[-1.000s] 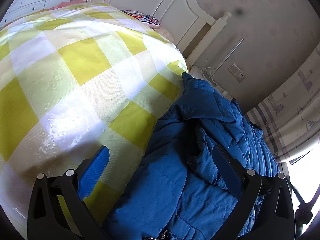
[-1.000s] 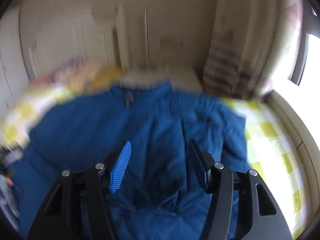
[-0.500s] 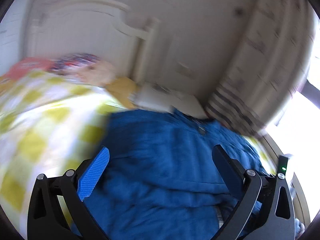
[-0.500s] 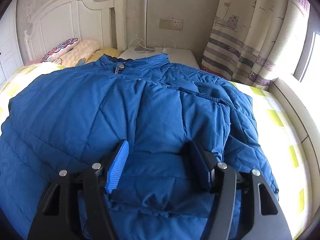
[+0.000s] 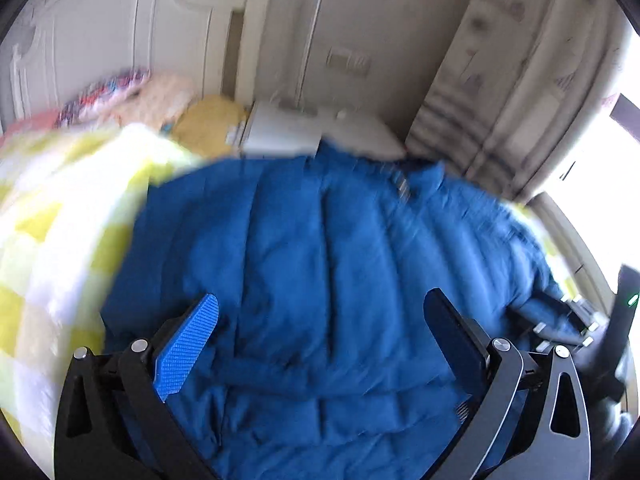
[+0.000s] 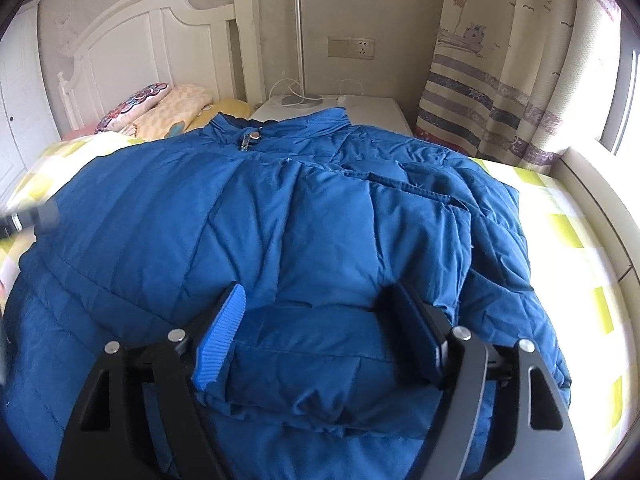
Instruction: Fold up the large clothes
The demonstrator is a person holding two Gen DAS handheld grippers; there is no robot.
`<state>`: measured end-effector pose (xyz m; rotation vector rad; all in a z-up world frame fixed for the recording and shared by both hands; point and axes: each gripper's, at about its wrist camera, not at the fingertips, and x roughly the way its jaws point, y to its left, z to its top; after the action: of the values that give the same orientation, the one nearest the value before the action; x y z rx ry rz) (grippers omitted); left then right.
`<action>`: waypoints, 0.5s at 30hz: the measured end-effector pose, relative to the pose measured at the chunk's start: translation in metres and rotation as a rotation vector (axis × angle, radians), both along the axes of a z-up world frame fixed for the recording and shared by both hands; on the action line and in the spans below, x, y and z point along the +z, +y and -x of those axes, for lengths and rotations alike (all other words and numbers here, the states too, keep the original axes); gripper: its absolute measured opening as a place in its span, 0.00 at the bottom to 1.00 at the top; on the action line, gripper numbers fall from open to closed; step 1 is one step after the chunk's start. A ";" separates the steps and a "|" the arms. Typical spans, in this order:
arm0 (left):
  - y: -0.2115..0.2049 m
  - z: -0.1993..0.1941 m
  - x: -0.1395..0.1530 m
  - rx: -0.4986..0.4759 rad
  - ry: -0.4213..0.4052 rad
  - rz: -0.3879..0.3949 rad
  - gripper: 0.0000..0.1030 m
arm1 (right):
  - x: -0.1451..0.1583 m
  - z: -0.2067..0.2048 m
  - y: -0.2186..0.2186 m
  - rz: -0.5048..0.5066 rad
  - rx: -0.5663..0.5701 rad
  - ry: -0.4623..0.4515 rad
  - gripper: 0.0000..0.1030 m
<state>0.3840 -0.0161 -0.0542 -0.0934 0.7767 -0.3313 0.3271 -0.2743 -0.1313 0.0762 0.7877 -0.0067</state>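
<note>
Blue down jacket [image 6: 304, 216] spread on checked bedspread [image 6: 568, 240], frame centre. Right gripper [image 6: 316, 320]: jaws just widened, straddling a folded sleeve, no grip. Left gripper [image 5: 320, 320]: wide open, empty.

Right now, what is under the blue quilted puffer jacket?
The blue quilted puffer jacket lies on a yellow-and-white checked bed cover, which shows at both sides. One folded sleeve lies on top. What the jacket covers beneath its middle cannot be seen.

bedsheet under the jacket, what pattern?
Yellow-and-white check bedsheet, under the blue jacket. Sharpest in the right wrist view.
</note>
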 end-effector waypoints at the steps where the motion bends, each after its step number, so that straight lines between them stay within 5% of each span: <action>1: -0.002 -0.001 0.005 -0.010 -0.014 0.003 0.96 | 0.000 0.000 0.000 -0.004 0.001 0.000 0.74; 3: -0.010 -0.017 0.001 -0.024 0.014 0.018 0.96 | 0.000 0.000 -0.001 -0.013 0.003 -0.003 0.74; 6: -0.017 -0.046 -0.044 0.006 0.154 -0.045 0.96 | 0.000 0.001 -0.002 -0.024 0.008 -0.007 0.75; 7: -0.026 -0.041 -0.047 -0.009 0.077 -0.110 0.96 | 0.000 0.001 -0.002 -0.026 0.010 -0.009 0.75; 10: -0.039 -0.035 -0.043 0.004 0.073 -0.202 0.96 | 0.000 0.002 -0.003 -0.036 0.009 -0.011 0.75; 13: -0.038 -0.035 -0.018 0.024 0.089 -0.092 0.96 | 0.000 0.002 -0.002 -0.041 0.011 -0.011 0.76; 15: -0.049 -0.035 0.000 0.013 0.039 -0.095 0.96 | 0.000 0.002 -0.002 -0.041 0.011 -0.011 0.76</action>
<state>0.4186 -0.0647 -0.0547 -0.0159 0.8293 -0.2807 0.3251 -0.2764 -0.1313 0.1108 0.7774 0.0204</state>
